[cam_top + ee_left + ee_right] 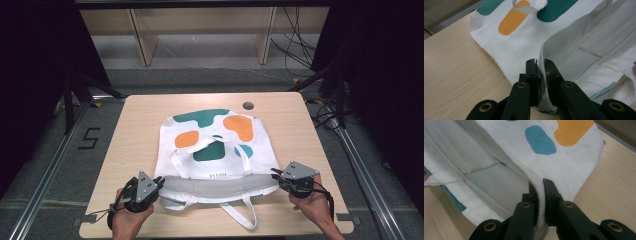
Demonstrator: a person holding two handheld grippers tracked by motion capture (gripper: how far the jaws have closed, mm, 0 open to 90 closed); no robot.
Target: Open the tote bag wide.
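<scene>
A white tote bag with green, orange and blue blobs lies flat on the wooden table, its mouth toward the near edge. My left gripper is shut on the bag's upper rim at the near left corner; the hem is pinched between the black jaws of my left gripper. My right gripper is shut on the same rim at the near right corner, where the hem runs between the jaws of my right gripper. The mouth gapes and shows the pale lining. One handle trails toward the near edge.
A round hole sits in the table top beyond the bag. Wooden shelving legs and cables stand on the floor behind the table. Metal rails run along both sides of the table.
</scene>
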